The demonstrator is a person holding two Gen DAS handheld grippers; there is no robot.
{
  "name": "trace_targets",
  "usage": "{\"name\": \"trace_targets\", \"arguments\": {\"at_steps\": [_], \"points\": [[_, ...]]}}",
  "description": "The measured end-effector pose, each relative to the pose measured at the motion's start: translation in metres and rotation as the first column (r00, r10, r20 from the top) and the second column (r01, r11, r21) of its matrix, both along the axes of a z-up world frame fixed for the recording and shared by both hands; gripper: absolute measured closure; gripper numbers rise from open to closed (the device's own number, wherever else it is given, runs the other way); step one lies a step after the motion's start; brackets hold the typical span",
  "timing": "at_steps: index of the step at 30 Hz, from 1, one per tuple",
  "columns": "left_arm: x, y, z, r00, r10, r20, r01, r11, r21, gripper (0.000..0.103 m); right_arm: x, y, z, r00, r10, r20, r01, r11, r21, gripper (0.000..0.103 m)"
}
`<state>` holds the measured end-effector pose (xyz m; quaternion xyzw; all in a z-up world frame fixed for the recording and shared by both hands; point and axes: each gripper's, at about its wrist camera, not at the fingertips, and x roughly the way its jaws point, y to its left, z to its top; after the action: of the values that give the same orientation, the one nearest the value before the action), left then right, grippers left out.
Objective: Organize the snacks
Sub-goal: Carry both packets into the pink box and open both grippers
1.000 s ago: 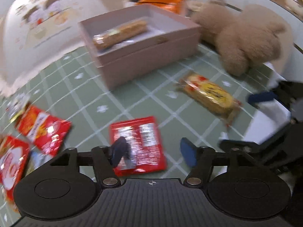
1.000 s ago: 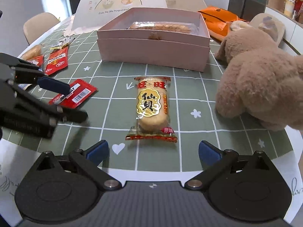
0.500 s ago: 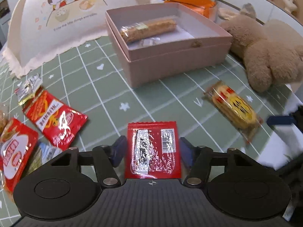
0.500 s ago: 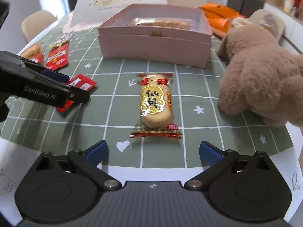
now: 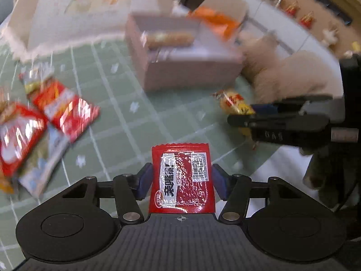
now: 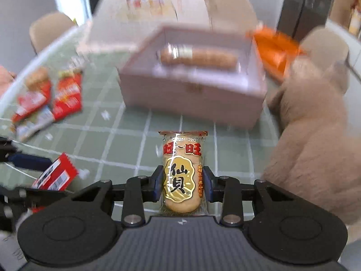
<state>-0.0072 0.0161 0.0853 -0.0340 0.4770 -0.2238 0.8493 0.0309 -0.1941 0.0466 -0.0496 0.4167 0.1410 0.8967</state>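
My left gripper [image 5: 181, 178] is shut on a red snack packet [image 5: 182, 178] and holds it off the green checked tablecloth. My right gripper [image 6: 182, 183] is shut on a yellow rice cracker pack [image 6: 182, 174], also lifted. The open pink box [image 6: 191, 90] stands ahead with a long wrapped biscuit [image 6: 198, 56] inside; it also shows in the left wrist view [image 5: 185, 52]. The right gripper shows at the right of the left wrist view [image 5: 282, 119], and the red packet shows at the lower left of the right wrist view [image 6: 56, 176].
Several loose red snack packets [image 5: 45, 117] lie on the left of the table. A beige plush bear [image 6: 315, 131] sits right of the box. An orange bag [image 6: 275, 45] lies behind the box. A white printed food cover [image 5: 79, 15] stands at the back left.
Both grippers have closed, the left on the red packet and the right on the rice cracker pack, and both have risen and moved toward the pink box. The views are blurred by motion.
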Motion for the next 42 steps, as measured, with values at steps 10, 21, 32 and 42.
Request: {"name": "trace_targets", "arguments": {"at_steps": [10,21,32,42], "points": [[0.083,0.003,0.152,0.903,0.127,0.411,-0.013,0.964,-0.267,0.038,-0.035,-0.048,0.142,0.940,-0.060,0.337,0.034,0.996,0.083,0.068],[0.147,-0.019,0.042,0.954,0.211,0.210,-0.130,0.930,-0.345,0.043,-0.046,-0.060,0.094,0.974,-0.167,0.156,0.153,0.983,0.097,0.068],[0.049,0.068,0.007,0.961,0.272,0.041,-0.258,0.943,-0.209,0.043,0.076,-0.022,0.157,0.965,-0.111,0.239,0.083,0.989,0.122,0.060],[-0.031,0.149,-0.023,0.876,0.476,-0.074,-0.482,0.858,-0.179,0.043,0.149,0.134,0.098,0.986,0.165,-0.003,-0.162,0.975,0.153,0.044]]}}
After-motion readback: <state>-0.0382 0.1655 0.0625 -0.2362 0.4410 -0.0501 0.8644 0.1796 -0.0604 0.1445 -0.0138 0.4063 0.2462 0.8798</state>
